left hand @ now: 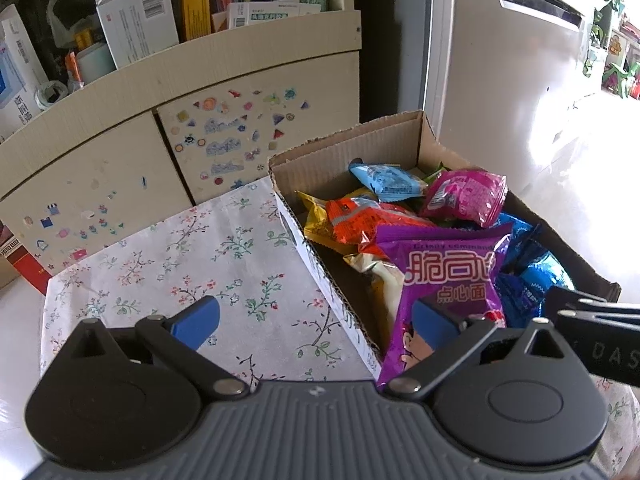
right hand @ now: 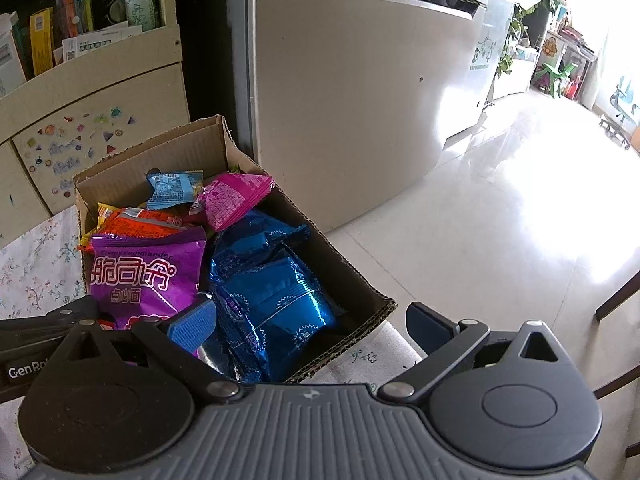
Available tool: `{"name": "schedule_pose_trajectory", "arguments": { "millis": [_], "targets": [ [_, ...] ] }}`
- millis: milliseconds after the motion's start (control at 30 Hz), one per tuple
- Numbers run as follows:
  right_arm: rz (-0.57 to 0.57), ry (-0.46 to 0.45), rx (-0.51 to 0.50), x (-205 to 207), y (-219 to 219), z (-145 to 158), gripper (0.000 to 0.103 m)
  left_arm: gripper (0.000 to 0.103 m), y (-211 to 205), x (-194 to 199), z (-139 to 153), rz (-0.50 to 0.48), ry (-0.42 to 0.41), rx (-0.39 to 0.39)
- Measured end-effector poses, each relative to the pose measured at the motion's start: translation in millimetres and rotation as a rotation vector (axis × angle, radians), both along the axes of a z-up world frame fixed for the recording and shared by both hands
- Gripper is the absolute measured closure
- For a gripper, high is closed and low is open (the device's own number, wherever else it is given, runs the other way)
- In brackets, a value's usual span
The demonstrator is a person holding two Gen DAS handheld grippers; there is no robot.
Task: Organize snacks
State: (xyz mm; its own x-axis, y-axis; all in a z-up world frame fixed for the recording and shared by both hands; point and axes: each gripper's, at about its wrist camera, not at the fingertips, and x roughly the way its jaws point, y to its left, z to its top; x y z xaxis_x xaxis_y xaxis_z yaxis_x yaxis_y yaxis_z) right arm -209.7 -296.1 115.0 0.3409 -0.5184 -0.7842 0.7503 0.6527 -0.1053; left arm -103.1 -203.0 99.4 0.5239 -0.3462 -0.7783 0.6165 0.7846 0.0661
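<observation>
Both grippers hover at the near end of the open brown corrugated cardboard box [left hand: 352, 152], which sits on a white floral-print tablecloth [left hand: 180, 264] and serves as landmark. Left gripper [left hand: 316, 320] is spread wide, holding nothing, one blue pad over the cloth left of the box, the other over the box's near corner. Right gripper [right hand: 312, 322] is also spread and empty, one pad over the box's near end, the other outside its right wall. Snacks look already piled in the box; the table left of it shows none, so probably tidying or finishing. To do this well: pinch a packet by its crimped edge, not the puffed middle, lift straight up so neighbours don't drag out, and keep pads clear of the box wall. The glossy purple foil packet with white Chinese lettering [right hand: 148, 276] lies at the box's near left, partly over an orange packet [left hand: 360, 220]. Shiny blue foil packets [right hand: 276, 304] fill the near right; a crinkled magenta packet [left hand: 464, 196] and a small light-blue packet [left hand: 388, 182] sit towards the far end.
</observation>
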Motion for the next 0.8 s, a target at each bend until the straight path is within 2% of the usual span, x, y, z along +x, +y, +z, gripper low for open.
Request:
{"name": "schedule_pose_trajectory", "arguments": {
  "millis": [400,800],
  "targets": [
    [0.026,0.009,-0.039,3.9,14.8,6.6,0.000,0.001,15.8,-0.6,5.6,0.015,-0.003,0.005],
    [0.089,-0.003,-0.055,9.6,39.5,15.3,0.000,0.001,45.3,-3.9,19.3,0.046,-0.047,0.037]
  ]
}}
